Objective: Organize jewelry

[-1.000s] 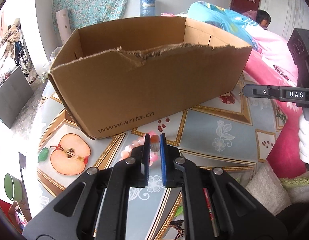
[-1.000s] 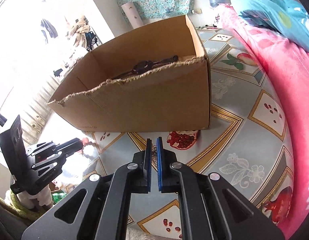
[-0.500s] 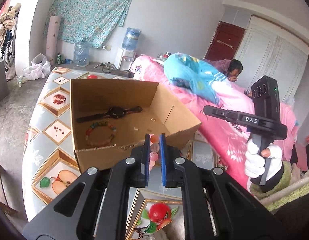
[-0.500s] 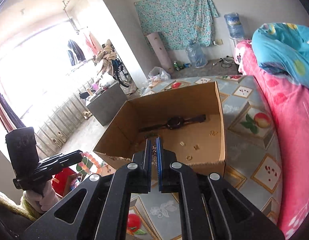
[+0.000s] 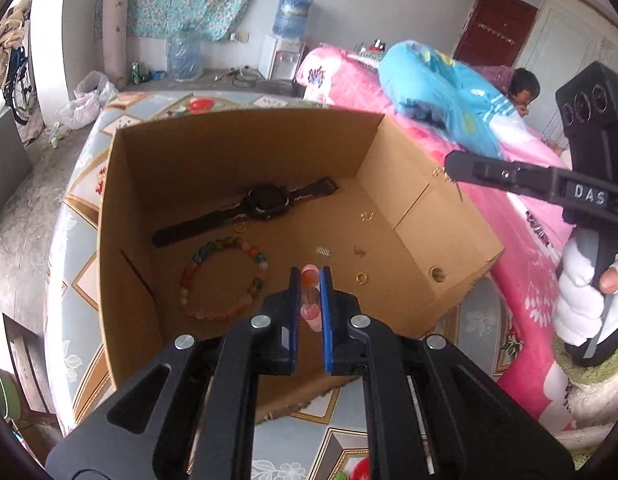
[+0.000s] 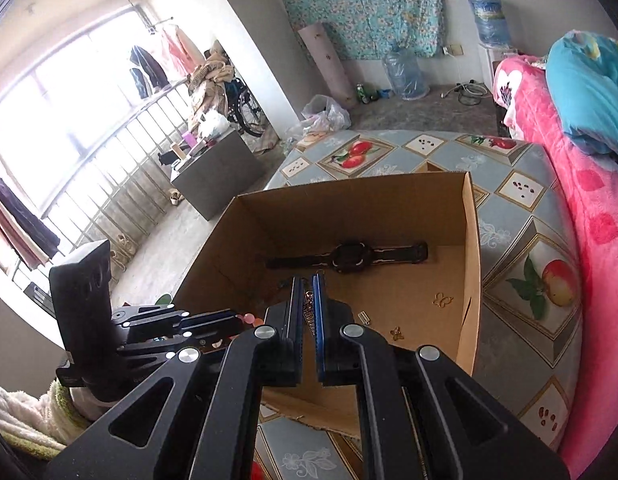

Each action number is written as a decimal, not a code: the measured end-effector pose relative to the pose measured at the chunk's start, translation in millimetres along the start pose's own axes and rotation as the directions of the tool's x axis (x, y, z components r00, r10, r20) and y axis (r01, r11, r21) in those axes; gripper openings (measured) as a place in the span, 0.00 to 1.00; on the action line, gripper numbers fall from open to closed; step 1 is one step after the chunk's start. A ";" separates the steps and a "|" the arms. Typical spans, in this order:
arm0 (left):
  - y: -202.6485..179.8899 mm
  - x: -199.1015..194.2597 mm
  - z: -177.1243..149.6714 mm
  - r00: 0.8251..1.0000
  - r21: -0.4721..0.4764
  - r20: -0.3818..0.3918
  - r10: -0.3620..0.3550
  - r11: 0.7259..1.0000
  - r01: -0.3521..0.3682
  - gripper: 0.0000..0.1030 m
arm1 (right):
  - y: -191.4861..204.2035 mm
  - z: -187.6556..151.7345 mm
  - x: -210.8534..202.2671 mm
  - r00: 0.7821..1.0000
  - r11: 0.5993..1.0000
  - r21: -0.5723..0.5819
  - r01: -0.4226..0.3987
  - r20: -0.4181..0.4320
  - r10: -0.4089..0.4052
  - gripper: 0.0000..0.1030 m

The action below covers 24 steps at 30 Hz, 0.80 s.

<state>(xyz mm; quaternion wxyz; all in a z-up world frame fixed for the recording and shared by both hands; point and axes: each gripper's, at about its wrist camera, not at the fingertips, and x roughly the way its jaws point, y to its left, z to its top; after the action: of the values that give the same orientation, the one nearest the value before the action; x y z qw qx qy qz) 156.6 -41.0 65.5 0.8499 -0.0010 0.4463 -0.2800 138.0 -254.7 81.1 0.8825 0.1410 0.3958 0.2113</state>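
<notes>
The left gripper pinches a pink bead bracelet above the cardboard box; the right gripper clamps a small gold chain.

Matt corrugated cardboard box; glossy bead bracelet

A string of pink and orange beads sat clamped between the left fingers, hanging below them. A thin gold chain was pinched between the right fingers. Beyond both pairs of fingertips stood an open cardboard box. On its floor, ahead of the fingers, lay a black watch stretched flat, a ring of multicoloured beads nearer and to the left, and small gold pieces scattered to the right.
</notes>
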 end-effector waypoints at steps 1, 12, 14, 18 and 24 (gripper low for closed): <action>2.6 9.1 -0.4 0.999 -0.007 -0.033 0.010 1.000 -0.010 0.08 | -3.4 3.1 7.2 1.000 1.000 0.014 -0.007 -0.025 0.008 0.05; 10.5 25.3 -3.9 0.995 -0.048 -0.097 -0.010 0.999 0.006 0.20 | -36.0 36.5 81.9 0.968 0.994 0.106 0.008 -0.251 0.019 0.05; 10.2 15.3 -2.8 0.998 -0.043 -0.057 -0.009 0.999 0.007 0.22 | -39.0 41.6 94.5 0.959 0.994 0.100 0.036 -0.282 -0.006 0.05; 14.4 -11.0 -2.5 0.999 -0.061 0.038 0.009 0.998 -0.007 0.34 | -47.1 45.3 113.4 0.943 0.989 0.123 0.085 -0.330 -0.040 0.06; 29.4 -53.2 -4.3 0.984 -0.112 0.167 0.065 0.993 -0.046 0.50 | -57.3 46.4 114.8 0.945 0.980 0.183 0.077 -0.328 -0.013 0.06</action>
<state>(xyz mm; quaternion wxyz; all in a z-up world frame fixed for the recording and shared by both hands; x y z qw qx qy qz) 143.7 10.2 95.8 0.8912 -0.0586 0.3862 -0.2306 256.7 -252.8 13.9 0.7919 0.1803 0.5576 0.1718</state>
